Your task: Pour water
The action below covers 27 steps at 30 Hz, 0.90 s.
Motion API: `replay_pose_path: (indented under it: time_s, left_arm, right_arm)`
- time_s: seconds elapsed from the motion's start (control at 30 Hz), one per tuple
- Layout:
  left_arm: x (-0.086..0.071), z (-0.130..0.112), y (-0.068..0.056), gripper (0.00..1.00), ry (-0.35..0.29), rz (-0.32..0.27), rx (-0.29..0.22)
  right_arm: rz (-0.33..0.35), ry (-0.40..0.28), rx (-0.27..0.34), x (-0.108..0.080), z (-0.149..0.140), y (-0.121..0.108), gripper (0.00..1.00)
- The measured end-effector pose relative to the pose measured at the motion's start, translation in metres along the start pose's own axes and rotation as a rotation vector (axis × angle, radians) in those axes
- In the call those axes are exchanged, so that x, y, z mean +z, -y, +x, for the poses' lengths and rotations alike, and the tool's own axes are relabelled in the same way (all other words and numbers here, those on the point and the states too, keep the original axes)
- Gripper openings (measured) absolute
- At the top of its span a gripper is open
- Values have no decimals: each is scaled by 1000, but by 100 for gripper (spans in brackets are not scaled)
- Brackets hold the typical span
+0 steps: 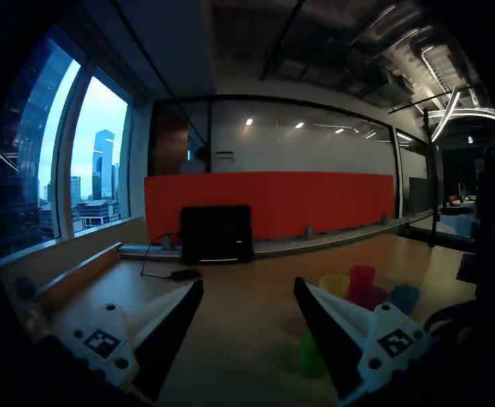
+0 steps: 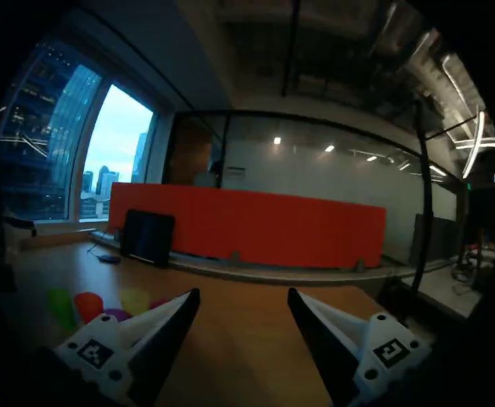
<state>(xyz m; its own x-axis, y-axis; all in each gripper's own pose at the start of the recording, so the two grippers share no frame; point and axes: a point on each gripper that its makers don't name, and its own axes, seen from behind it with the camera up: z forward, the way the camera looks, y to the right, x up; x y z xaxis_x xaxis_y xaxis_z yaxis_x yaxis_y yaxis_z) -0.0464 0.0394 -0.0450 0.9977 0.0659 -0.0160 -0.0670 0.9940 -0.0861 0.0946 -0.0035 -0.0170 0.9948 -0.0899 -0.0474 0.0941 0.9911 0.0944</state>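
Several coloured plastic cups stand on the wooden table. In the left gripper view a yellow cup [image 1: 334,284], a red cup [image 1: 361,279], a purple cup [image 1: 376,296] and a blue cup [image 1: 405,297] cluster behind the right finger, and a green cup [image 1: 309,355] stands nearer, beside that finger. My left gripper [image 1: 248,292] is open with nothing between its fingers. In the right gripper view a green cup [image 2: 61,306], a red cup [image 2: 88,306], a yellow cup [image 2: 134,299] and a purple cup [image 2: 117,315] sit at lower left, partly behind the left finger. My right gripper [image 2: 243,297] is open and holds nothing.
A black monitor [image 1: 216,234] stands at the table's far edge before an orange partition [image 1: 281,202], with a cable and small black adapter [image 1: 185,274] beside it. A wooden ledge [image 1: 77,275] and windows run along the left. The table [image 2: 247,339] stretches ahead.
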Motion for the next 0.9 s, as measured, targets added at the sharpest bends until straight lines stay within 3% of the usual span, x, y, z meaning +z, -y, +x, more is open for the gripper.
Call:
replay_pose_path:
  time_s: [0.3,0.6,0.9]
  left_arm:
    - [11,8,-3,99,-34,36,-19]
    - [19,7,7,99,-44,70,-18]
    - [24,-2,16,99,-46,100,-14]
  right_arm:
    - [-157,-71,96,-5,16,-29,100]
    - [-184,-33,148,-11,-5,-35,99]
    - [-194,8,140,-16,-18,-35,99]
